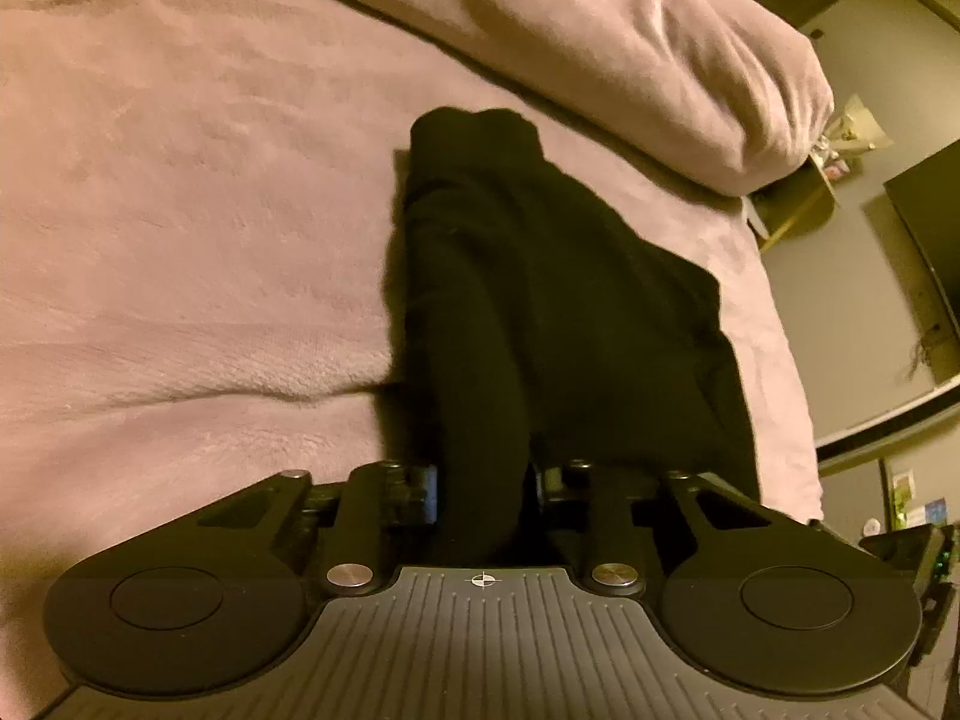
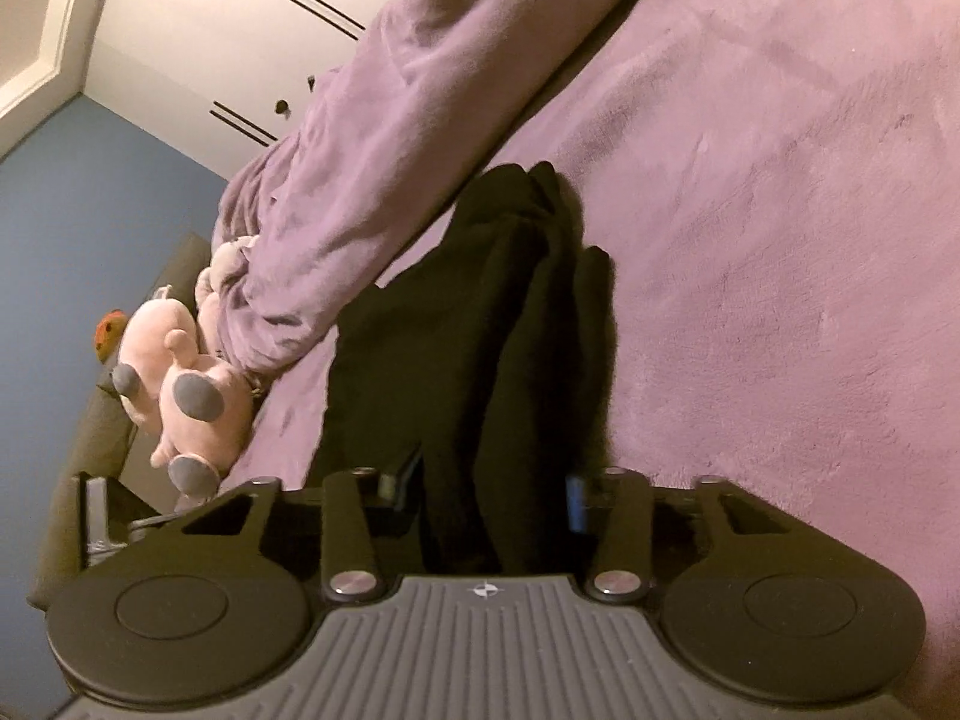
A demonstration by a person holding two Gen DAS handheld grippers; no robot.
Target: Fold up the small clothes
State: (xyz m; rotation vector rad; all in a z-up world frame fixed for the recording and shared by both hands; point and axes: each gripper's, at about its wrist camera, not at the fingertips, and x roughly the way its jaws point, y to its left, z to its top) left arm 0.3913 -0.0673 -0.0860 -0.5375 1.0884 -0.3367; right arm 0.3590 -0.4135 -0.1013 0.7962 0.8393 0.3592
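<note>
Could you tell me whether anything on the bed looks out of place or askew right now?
Nothing looks damaged or spilled. The black garment lies bunched and creased on the blanket rather than flat, with an end running between each gripper's jaws. A pink plush toy sits at the bed's edge beside the pillow.

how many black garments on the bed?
1 that I can tell: the black garment lies on the pink blanket below the pillow, its near end bunched between both hand-held grippers' fingers. Dark folds could hide a second piece.
</note>
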